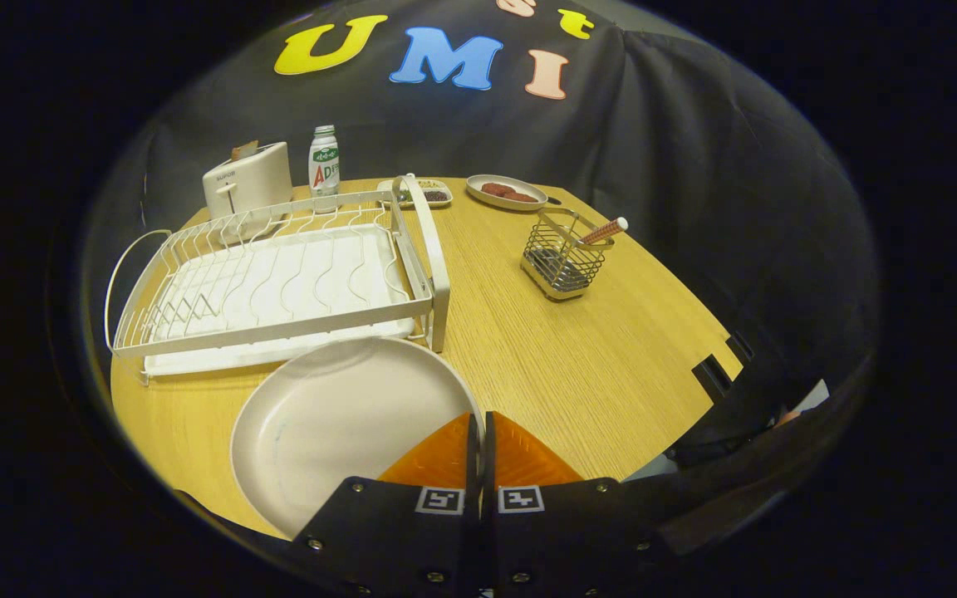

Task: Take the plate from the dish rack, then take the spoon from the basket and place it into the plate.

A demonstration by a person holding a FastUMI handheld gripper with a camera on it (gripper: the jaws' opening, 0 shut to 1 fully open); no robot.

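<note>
The hand-held gripper (pixel 480 419) is pinched together on the rim of the plate (pixel 337 423), just before the dish rack (pixel 279 282). The spoon (pixel 605 232) leans in the basket (pixel 561 262) across the tabletop (pixel 578 357).

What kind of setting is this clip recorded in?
Most likely a staged kitchen tabletop inside a recording booth. A wooden table carries a dish rack, a toaster and a wire basket holding a spoon, with black cloth behind. The claw is shut on the plate rim.
</note>
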